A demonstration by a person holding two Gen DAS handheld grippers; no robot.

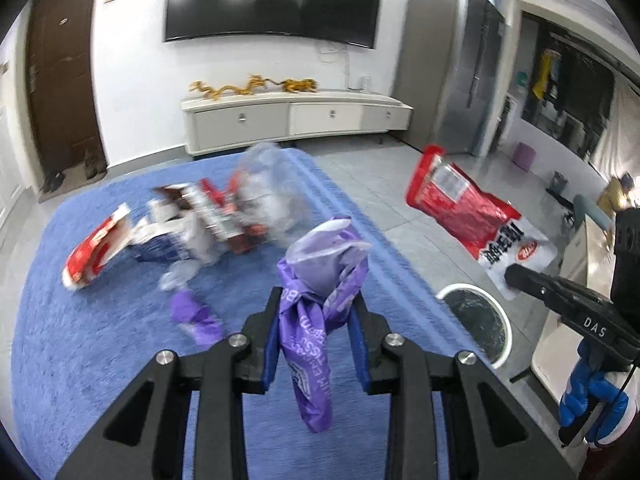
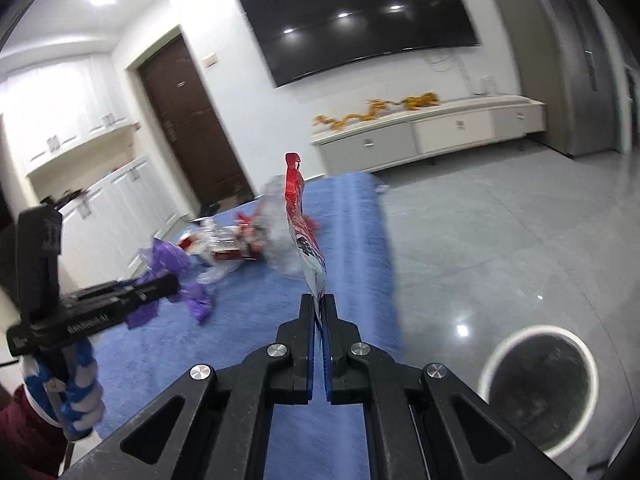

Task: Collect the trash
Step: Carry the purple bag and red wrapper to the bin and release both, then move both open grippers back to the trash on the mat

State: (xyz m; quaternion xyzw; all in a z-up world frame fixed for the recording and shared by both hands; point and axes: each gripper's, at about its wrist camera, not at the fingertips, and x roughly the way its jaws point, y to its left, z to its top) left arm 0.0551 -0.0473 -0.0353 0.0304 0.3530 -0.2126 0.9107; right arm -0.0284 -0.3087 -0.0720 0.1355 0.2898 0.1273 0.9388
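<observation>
1. Here, the left gripper (image 1: pixel 318 330) has its jaws clamped on a purple wrapper (image 1: pixel 320 280), and the right gripper (image 2: pixel 319 316) has its jaws pinched on a red-and-white snack bag (image 2: pixel 298 216).
2. Both are lifted; neither is yet in the white-rimmed bin (image 2: pixel 538 386) on the floor.
3. A litter pile (image 1: pixel 208 220) remains on the blue rug (image 1: pixel 100 340).
4. Only the left view shows the bag's printed face.

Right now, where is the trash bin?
The white-rimmed trash bin stands on the grey floor at lower right in the right wrist view, just off the blue rug edge, below the red snack bag.
</observation>
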